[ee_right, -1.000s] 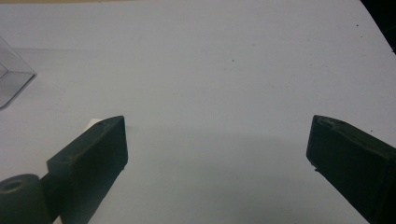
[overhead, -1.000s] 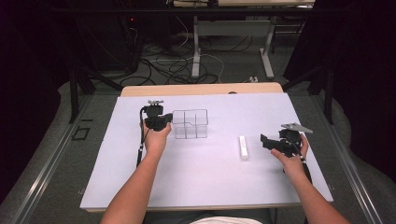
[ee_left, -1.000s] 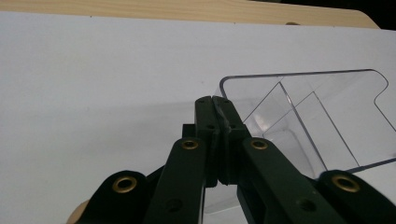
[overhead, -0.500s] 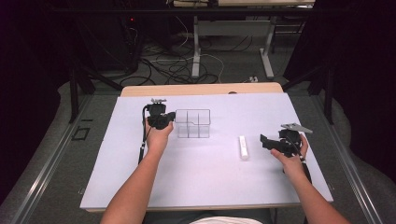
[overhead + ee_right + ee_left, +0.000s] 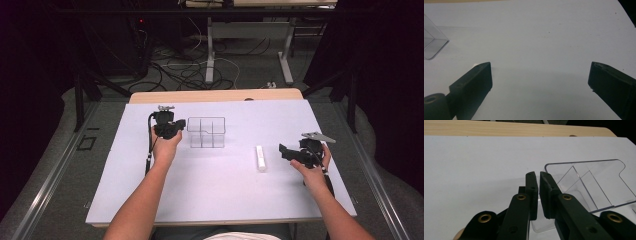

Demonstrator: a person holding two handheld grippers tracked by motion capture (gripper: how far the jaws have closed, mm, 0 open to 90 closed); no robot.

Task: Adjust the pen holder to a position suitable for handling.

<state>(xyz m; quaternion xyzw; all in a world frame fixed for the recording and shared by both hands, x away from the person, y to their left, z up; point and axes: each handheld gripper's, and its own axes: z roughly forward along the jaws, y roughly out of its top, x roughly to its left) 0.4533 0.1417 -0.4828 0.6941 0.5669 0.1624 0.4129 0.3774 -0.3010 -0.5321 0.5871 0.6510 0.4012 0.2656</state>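
One clear divided box (image 5: 206,132); one white stick (image 5: 260,158)

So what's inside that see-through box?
The clear box looks empty: only its dividers and the white table beneath show. The left gripper covers its near corner.

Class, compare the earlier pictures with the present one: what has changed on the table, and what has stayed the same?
The left tool has just been opening its jaws, easing its grip on the left wall of the clear divided box, which still seems to sit in the narrow gap between them. The box has edged slightly to the right. The right tool, open wide, and the white stick stayed where they were.
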